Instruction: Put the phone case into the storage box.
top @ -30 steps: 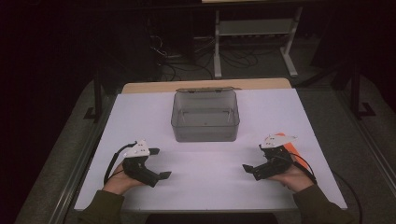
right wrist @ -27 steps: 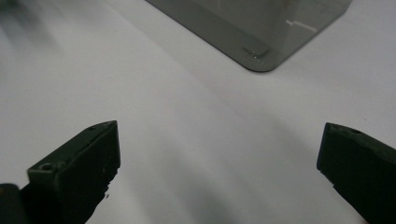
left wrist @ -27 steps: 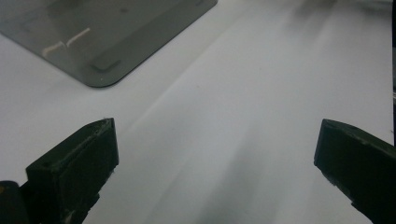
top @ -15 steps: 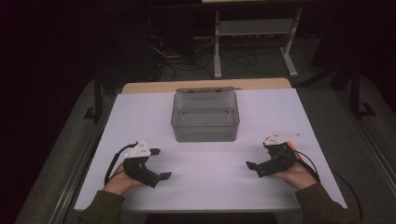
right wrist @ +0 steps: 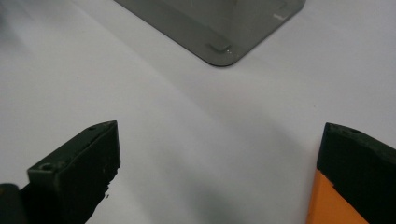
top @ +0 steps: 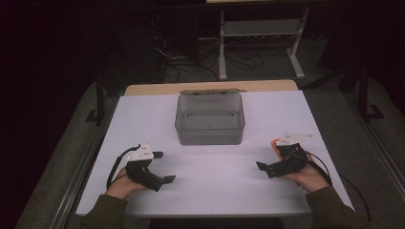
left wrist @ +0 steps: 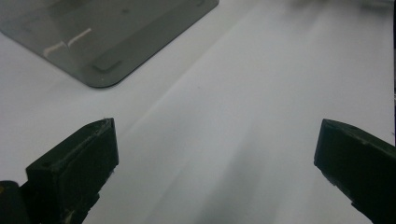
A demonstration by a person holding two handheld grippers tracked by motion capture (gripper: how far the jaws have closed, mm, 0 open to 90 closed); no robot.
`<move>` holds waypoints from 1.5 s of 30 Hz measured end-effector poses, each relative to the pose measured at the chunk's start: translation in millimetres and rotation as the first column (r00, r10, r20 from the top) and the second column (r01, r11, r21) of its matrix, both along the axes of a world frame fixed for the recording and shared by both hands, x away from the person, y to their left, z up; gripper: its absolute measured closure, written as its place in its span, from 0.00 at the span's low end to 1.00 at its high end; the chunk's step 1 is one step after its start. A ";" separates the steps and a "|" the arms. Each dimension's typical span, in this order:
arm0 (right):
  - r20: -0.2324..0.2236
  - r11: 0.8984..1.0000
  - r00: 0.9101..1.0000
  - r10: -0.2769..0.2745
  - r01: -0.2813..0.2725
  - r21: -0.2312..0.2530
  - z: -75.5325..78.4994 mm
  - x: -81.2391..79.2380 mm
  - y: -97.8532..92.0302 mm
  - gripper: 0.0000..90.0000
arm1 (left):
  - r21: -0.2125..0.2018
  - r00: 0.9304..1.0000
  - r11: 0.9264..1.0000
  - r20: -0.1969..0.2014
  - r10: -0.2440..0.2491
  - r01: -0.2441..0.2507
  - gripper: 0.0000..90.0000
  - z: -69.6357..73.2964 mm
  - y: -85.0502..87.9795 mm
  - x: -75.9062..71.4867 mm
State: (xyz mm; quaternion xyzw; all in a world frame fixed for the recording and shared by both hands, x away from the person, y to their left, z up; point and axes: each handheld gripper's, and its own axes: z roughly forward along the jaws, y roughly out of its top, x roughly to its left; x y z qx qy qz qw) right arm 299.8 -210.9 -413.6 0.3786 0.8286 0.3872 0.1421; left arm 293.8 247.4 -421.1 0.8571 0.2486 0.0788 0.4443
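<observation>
Idle at start pose, nothing in either gripper yet.
I'm holding left gripper (top: 162,167) and right gripper (top: 267,155) low over the white tabletop (top: 215,186), both with jaws spread wide and empty; the smoky-grey clear plastic box (top: 210,119) is sitting mid-table, between and beyond them. Next move, I judge: reaching in toward it.

No readable text, labels, brands or numbers anywhere. The smoky plastic box (top: 210,119) is unmarked. The white surface (top: 215,181) carries no print either.
</observation>
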 end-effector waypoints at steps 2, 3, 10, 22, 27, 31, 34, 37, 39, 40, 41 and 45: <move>-0.003 1.000 1.000 -0.007 0.007 -0.003 -0.1 0.3 -1.6 0.00 | 0.002 1.000 1.000 0.002 -0.001 0.001 0.00 -0.3 -0.7 -0.5; -0.003 1.000 1.000 -0.007 0.007 -0.003 -0.1 0.3 -1.6 0.00 | 0.002 1.000 1.000 0.003 0.000 0.000 0.00 -0.4 -0.9 -0.7; 0.003 1.000 1.000 -0.024 0.024 -0.007 2.0 2.5 -7.9 0.00 | -0.002 1.000 1.000 0.005 0.002 -0.002 0.00 -0.1 0.2 -0.4; 0.005 0.998 0.998 -0.062 0.062 -0.025 4.5 5.1 -19.3 0.00 | -0.001 1.000 1.000 0.004 0.002 -0.002 0.00 -0.2 0.5 -0.1; 0.006 0.996 0.996 -0.084 0.084 -0.031 4.9 6.6 -25.9 0.00 | -0.001 1.000 1.000 0.003 0.003 -0.003 0.00 -0.1 0.7 0.0; 0.002 0.994 0.994 -0.105 0.105 -0.035 5.0 8.0 -31.5 0.00 | -0.002 1.000 1.000 0.003 0.004 -0.004 0.00 0.0 0.8 0.0; -0.001 0.992 0.993 -0.121 0.121 -0.036 5.2 8.6 -35.4 0.00 | 0.000 1.000 1.000 0.003 0.004 -0.004 0.00 -0.2 0.7 0.0; -0.005 0.990 0.991 -0.133 0.133 -0.038 5.2 9.0 -38.7 0.00 | 0.000 1.000 1.000 0.003 0.004 -0.004 0.00 -0.2 0.8 0.0; -0.006 0.989 0.990 -0.140 0.140 -0.040 5.0 9.6 -41.1 0.00 | -0.001 1.000 1.000 0.002 0.005 -0.005 0.00 -0.1 0.8 -0.1; -0.010 0.989 0.989 -0.146 0.146 -0.040 4.9 9.6 -41.9 0.00 | -0.001 1.000 1.000 0.002 0.005 -0.005 0.00 -0.1 0.8 -0.1; -0.012 0.988 0.989 -0.148 0.147 -0.042 4.9 9.9 -43.1 0.00 | -0.001 1.000 1.000 0.003 0.005 -0.005 0.00 0.0 0.9 -0.1; -0.017 0.986 0.987 -0.162 0.161 -0.047 4.2 10.6 -47.6 0.00 | -0.003 1.000 1.000 0.002 0.008 -0.008 0.00 0.1 1.1 -0.2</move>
